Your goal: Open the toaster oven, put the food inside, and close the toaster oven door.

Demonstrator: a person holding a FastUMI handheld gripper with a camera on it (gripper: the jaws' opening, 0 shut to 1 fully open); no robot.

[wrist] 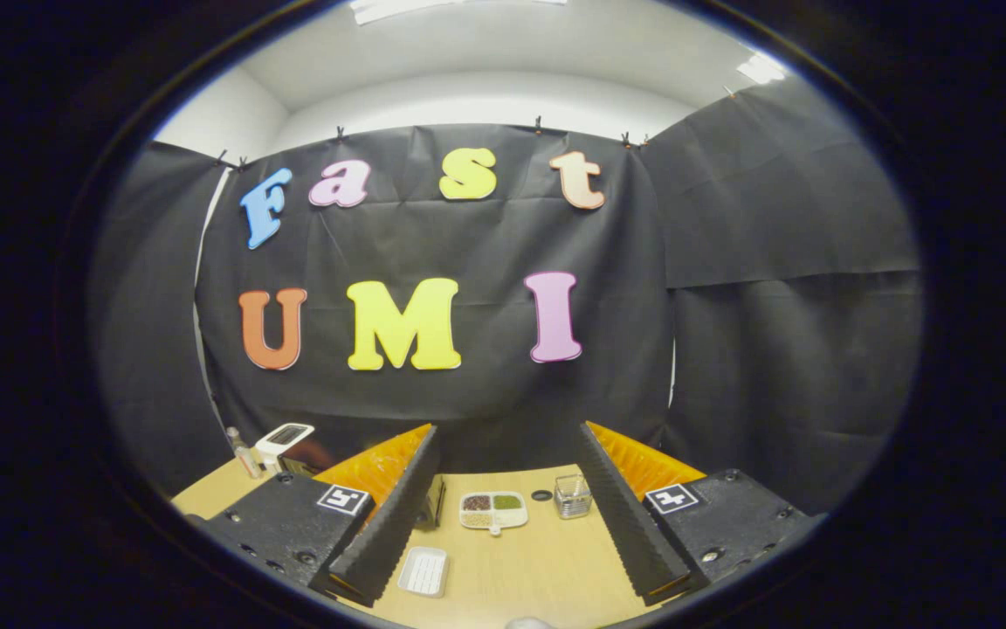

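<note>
Two fingers of the gripper (503,559) are standing wide apart, holding nothing, above the table (547,568); the divided food plate (492,511) is lying between them, so approaching level would suit.

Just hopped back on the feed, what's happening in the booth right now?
The hand-held gripper is raised above the wooden table, its fingers spread open with nothing between them. Between the fingers on the table lie a divided dish of food, a small white tray nearer in, and a clear container. A white appliance stands beyond the left finger; I cannot tell whether its door is open or closed.
</note>
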